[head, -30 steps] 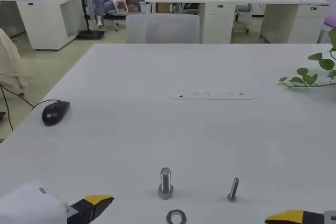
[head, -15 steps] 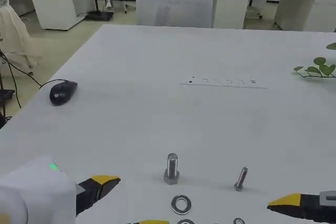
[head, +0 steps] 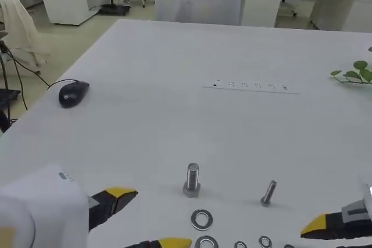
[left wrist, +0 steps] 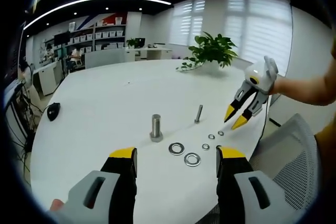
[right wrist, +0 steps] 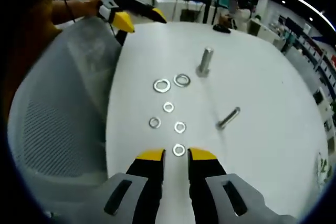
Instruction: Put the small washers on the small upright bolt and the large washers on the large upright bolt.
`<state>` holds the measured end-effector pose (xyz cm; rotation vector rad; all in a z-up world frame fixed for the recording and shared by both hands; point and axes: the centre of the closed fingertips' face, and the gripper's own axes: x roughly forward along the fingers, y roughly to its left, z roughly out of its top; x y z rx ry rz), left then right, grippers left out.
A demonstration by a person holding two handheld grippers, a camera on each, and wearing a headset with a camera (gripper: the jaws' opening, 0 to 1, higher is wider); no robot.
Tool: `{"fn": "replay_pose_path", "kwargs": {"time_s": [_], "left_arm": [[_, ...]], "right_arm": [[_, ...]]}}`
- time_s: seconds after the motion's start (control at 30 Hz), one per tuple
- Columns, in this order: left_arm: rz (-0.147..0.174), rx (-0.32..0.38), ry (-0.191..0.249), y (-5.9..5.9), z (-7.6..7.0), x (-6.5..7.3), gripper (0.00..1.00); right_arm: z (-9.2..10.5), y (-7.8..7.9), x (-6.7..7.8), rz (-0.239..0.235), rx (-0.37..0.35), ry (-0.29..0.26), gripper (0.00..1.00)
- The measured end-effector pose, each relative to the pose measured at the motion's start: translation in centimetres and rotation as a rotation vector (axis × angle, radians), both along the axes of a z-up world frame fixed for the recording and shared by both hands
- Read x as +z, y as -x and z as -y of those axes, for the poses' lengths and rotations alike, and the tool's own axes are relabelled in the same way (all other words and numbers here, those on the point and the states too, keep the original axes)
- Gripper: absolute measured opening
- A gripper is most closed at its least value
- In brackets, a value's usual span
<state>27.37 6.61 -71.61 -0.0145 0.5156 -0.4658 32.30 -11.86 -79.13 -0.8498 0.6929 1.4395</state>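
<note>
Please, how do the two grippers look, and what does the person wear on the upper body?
Both grippers have the same build. The left gripper has a light grey body with a dark slot on each half, and two black jaws with yellow tips. The right gripper matches it, and from outside its housing looks white. The person seems to wear an orange top.

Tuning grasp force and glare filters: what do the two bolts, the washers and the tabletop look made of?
Large bolt and small bolt: bare grey metal, likely steel, with a dull sheen. Large washers and small washers: similar silvery metal, with brighter highlights on the flat faces. Tabletop: matte white, probably laminate, though the look leaves that open; no sharp reflections.
</note>
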Motion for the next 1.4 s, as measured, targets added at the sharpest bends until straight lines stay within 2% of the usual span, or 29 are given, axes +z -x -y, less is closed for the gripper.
{"fn": "replay_pose_path", "kwargs": {"time_s": [0.1, 0.2, 0.33, 0.4, 0.53, 0.6, 0.67, 0.77, 1.0, 1.2, 1.33, 1.4], "left_arm": [[0.001, 0.007, 0.007, 0.1, 0.0, 0.1, 0.6], [0.0, 0.012, 0.011, 0.1, -0.1, 0.1, 0.6], [0.005, 0.016, 0.011, 0.1, -0.1, 0.1, 0.6], [0.004, 0.018, 0.016, 0.1, -0.1, 0.1, 0.6], [0.009, 0.023, 0.018, 0.1, -0.1, 0.3, 0.6], [0.02, 0.029, 0.024, 0.0, -0.2, 0.5, 0.6], [0.023, 0.032, 0.026, -0.1, -0.2, 0.7, 0.61], [0.023, 0.033, 0.019, -0.1, -0.3, 0.6, 0.61], [0.025, 0.038, 0.024, -0.1, -0.3, 0.7, 0.61], [0.029, 0.033, 0.022, -0.1, -0.2, 0.8, 0.6], [0.032, 0.033, 0.019, -0.1, -0.3, 0.9, 0.6], [0.031, 0.034, 0.015, 0.0, -0.3, 0.9, 0.6]], "right_arm": [[0.0, 0.0, -0.6, -0.001, 0.051, 0.059, 0.19], [0.4, -0.2, -1.7, 0.016, 0.103, 0.153, 0.19], [-0.3, -0.3, -2.2, -0.001, 0.135, 0.168, 0.2], [0.0, -0.6, -2.7, 0.008, 0.164, 0.205, 0.2], [-0.2, -0.6, -3.0, -0.003, 0.191, 0.23, 0.2], [0.1, -0.6, -3.2, -0.008, 0.207, 0.264, 0.2], [0.1, -0.6, -3.4, -0.002, 0.224, 0.275, 0.2], [-0.3, -0.4, -3.3, -0.01, 0.233, 0.263, 0.19], [-0.1, -0.3, -3.3, -0.007, 0.28, 0.301, 0.19], [-0.1, -0.4, -3.4, 0.017, 0.329, 0.335, 0.17], [0.0, -0.5, -3.4, 0.021, 0.332, 0.332, 0.14], [-0.1, -0.6, -3.4, 0.011, 0.309, 0.325, 0.14]]}}
